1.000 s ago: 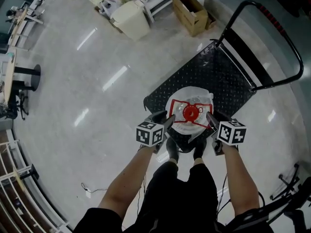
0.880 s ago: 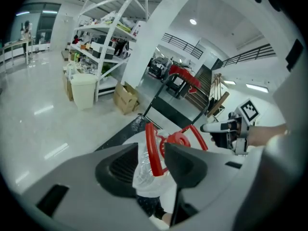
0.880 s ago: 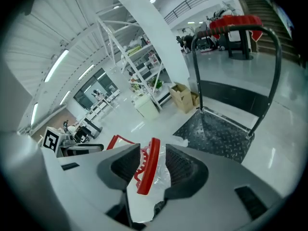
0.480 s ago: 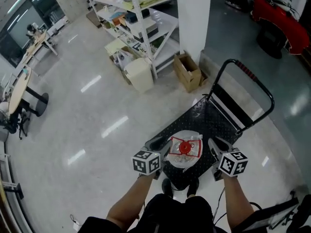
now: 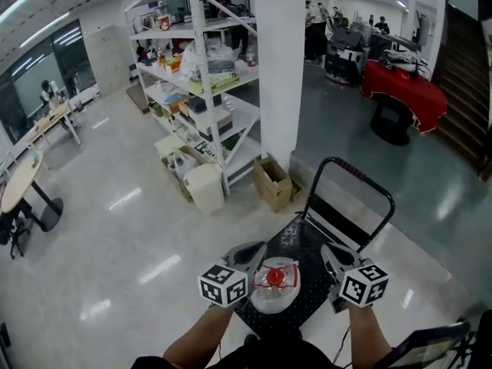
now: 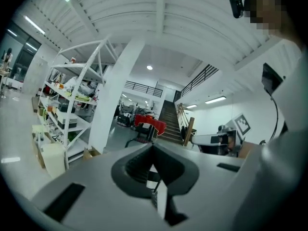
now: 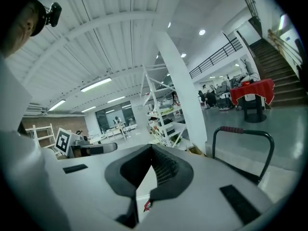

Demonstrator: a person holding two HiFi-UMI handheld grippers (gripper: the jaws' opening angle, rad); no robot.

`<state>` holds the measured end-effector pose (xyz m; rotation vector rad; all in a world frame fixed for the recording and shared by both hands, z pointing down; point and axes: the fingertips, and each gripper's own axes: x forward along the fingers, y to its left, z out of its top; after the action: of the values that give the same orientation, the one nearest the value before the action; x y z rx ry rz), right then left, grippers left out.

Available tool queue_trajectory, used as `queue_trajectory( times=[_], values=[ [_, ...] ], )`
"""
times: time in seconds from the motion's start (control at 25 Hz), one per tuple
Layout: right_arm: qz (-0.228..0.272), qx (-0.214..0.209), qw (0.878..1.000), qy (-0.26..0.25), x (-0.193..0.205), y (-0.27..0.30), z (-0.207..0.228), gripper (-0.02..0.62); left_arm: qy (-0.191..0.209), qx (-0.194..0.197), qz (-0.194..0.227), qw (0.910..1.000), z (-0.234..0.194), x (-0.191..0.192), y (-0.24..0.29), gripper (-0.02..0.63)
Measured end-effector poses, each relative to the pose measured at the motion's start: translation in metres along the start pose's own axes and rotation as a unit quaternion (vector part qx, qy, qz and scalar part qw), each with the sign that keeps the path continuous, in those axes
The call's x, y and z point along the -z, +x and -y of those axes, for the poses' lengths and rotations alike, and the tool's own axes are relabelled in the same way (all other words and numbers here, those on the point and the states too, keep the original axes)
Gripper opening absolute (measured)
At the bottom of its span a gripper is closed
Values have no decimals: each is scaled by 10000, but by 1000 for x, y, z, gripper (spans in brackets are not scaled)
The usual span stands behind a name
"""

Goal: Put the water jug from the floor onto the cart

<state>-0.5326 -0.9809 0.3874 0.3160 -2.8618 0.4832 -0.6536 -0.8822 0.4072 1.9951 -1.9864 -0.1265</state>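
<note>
Our water jug (image 5: pixel 274 284) stands upright on the cart (image 5: pixel 301 235), apparently delivered, so the left tool (image 5: pixel 250 250) at its 9 o'clock and the right tool (image 5: pixel 332 255) at 3 o'clock flank it, both pressed closed and empty.

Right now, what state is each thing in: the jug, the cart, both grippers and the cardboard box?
water jug: upright on the cart, red cap on.
cart: handle upright, carrying the jug.
left gripper: jaws together, holding nothing.
right gripper: jaws together, holding nothing.
cardboard box: top open.
</note>
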Motion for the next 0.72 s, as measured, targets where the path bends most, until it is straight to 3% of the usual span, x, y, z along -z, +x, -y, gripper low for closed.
queue_trajectory(
  times=[0.16, 0.36, 0.56, 0.72],
  values=[
    [195, 84, 9997, -88, -13, -15, -15, 3, 151, 281, 180, 9993, 16, -16, -5, 2],
    [241, 405, 9988, -97, -6, -48, -24, 3, 206, 970, 367, 9944, 52, -17, -17, 2],
    [270, 898, 9956, -47, 12, -78, -19, 3, 189, 1466, 260, 9887, 69, 1, -18, 2],
    [340, 1164, 9926, 26, 15, -124, -24, 3, 139, 1802, 85, 9835, 113, 8, -33, 2]
  ],
)
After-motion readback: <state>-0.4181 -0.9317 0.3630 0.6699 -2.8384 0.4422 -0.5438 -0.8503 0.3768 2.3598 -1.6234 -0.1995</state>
